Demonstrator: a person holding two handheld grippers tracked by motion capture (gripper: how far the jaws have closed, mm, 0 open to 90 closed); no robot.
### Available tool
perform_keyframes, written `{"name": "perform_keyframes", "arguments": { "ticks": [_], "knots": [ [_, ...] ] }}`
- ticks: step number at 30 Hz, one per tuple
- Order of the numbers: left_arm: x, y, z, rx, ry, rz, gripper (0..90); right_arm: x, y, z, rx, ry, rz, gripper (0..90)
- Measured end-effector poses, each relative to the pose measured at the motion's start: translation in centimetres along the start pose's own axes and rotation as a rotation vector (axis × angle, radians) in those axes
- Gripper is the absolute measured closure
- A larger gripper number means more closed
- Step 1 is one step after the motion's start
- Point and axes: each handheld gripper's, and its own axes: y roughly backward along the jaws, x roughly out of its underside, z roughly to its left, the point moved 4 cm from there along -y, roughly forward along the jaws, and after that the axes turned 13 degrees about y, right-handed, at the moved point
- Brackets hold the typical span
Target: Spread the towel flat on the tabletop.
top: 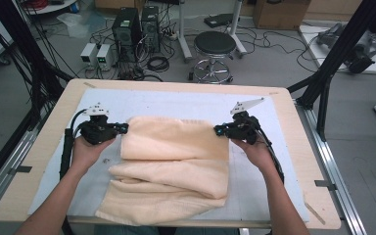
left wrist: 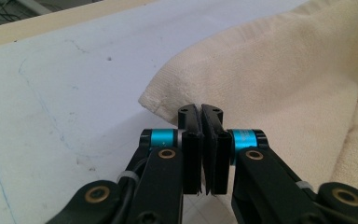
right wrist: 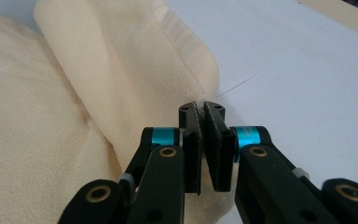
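Observation:
A cream towel lies in loose folds on the white mat. My left gripper pinches its far left corner, jaws pressed together on the hemmed edge of the towel; the gripper shows this close up. At the far right corner my right gripper is shut on the towel's edge. In the right gripper view the fabric runs down between the jaws of the gripper. Both corners are lifted a little off the mat, the cloth stretched between them.
The mat covers a wooden table. Beyond its far edge stand a black stool, computer towers and loose cables on the floor. A black frame post rises at the right. Bare mat lies beyond the towel.

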Motion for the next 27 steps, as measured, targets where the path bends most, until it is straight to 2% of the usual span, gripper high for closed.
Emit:
{"name": "perform_keyframes", "arguments": {
  "ticks": [2,3,5,6,7,8,9,10,11,13,14,16,18,20,24,26,27],
  "knots": [
    [-1.3,-0.5,0.4,-0.008,0.001,-0.001,86.7,-0.5,0.0,-0.8,0.007,0.014,0.000,86.0],
    [-2.7,-0.9,0.8,-0.026,-0.002,-0.007,86.7,-0.9,0.1,-1.4,0.024,0.026,-0.002,86.1],
    [-6.8,-1.6,1.8,-0.053,0.004,-0.041,86.6,-3.3,0.7,-4.4,0.105,0.035,-0.007,86.0],
    [-8.8,-2.0,2.3,-0.093,0.001,-0.058,85.9,-4.8,1.3,-6.6,0.162,0.010,-0.011,80.2],
    [-10.7,-2.3,2.9,-0.190,0.016,-0.087,81.2,-6.2,1.7,-8.6,0.261,-0.002,-0.009,60.5],
    [-11.6,-2.4,3.2,-0.190,0.075,-0.107,67.3,-7.3,2.2,-10.4,0.352,-0.056,-0.016,53.4],
    [-11.9,-2.5,3.4,-0.149,0.112,-0.123,62.0,-7.7,2.3,-11.1,0.323,-0.102,-0.050,53.8],
    [-11.8,-2.6,3.5,-0.135,0.115,-0.130,62.3,-7.8,2.2,-11.1,0.327,-0.097,-0.057,54.0],
    [-11.2,-2.9,3.6,-0.141,0.097,-0.113,62.5,-7.6,1.9,-10.9,0.331,-0.077,-0.040,54.2],
    [-9.9,-3.1,3.8,-0.131,0.089,-0.092,61.5,-6.1,0.6,-9.9,0.306,-0.058,0.010,54.0],
    [-9.0,-3.3,4.0,-0.125,0.096,-0.089,61.1,-5.5,0.2,-9.5,0.305,-0.051,0.013,54.0],
    [-7.1,-3.4,4.3,-0.105,0.108,-0.070,60.6,-3.5,-0.7,-8.5,0.280,-0.062,0.026,54.1],
    [-5.0,-3.3,4.4,-0.108,0.094,-0.042,59.6,-2.1,-1.3,-7.5,0.256,-0.074,0.061,53.5],
    [-3.5,-3.1,4.4,-0.099,0.091,-0.034,58.0,-1.1,-1.5,-6.2,0.244,-0.060,0.063,53.5],
    [-1.2,-2.5,3.8,-0.075,0.092,-0.036,55.3,0.1,-1.9,-3.8,0.204,-0.042,0.060,51.8],
    [-0.2,-2.0,3.2,-0.053,0.071,-0.015,53.2,0.4,-2.0,-2.6,0.191,-0.020,0.067,51.3],
    [0.5,-1.6,2.7,-0.040,0.058,-0.026,52.7,0.4,-2.0,-2.1,0.185,-0.005,0.067,50.8]
  ]
}}
